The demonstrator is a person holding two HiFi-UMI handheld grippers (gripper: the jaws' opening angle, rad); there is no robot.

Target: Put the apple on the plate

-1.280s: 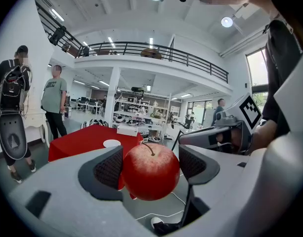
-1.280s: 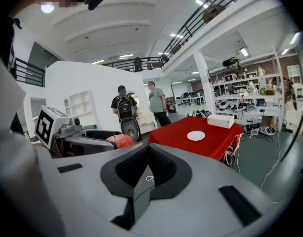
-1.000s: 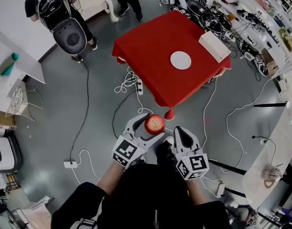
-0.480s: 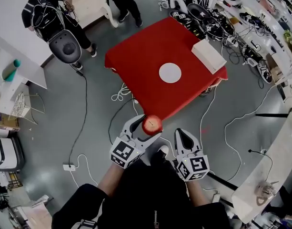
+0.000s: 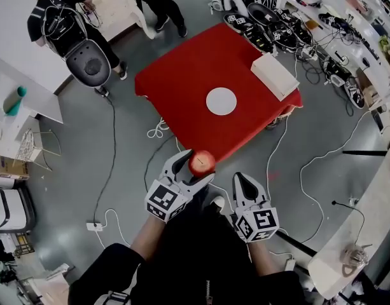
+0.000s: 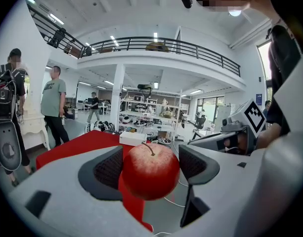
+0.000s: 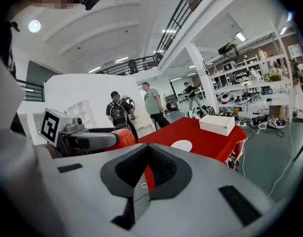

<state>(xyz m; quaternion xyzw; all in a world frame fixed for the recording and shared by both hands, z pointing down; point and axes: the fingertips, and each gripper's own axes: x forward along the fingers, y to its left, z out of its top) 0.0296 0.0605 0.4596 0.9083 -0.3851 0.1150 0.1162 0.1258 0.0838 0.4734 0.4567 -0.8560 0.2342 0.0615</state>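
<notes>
Carrying is in hand: the left gripper's fingers clamp the apple short of the tabletop. The plate lies toward 12 o'clock, likely needing a forward reach. The right gripper's fingers sit together.

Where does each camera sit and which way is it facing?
Head view: on the person's head, looking steeply down at the red table and white plate; both forearms, left gripper and right gripper show.
Left gripper view: on the left gripper, looking along its jaws, shut on the apple, toward the table; the right gripper shows at right.
Right gripper view: on the right gripper, over its shut, empty jaws toward table and plate; left gripper at left.
Shared: both gripper views show the white box.
</notes>
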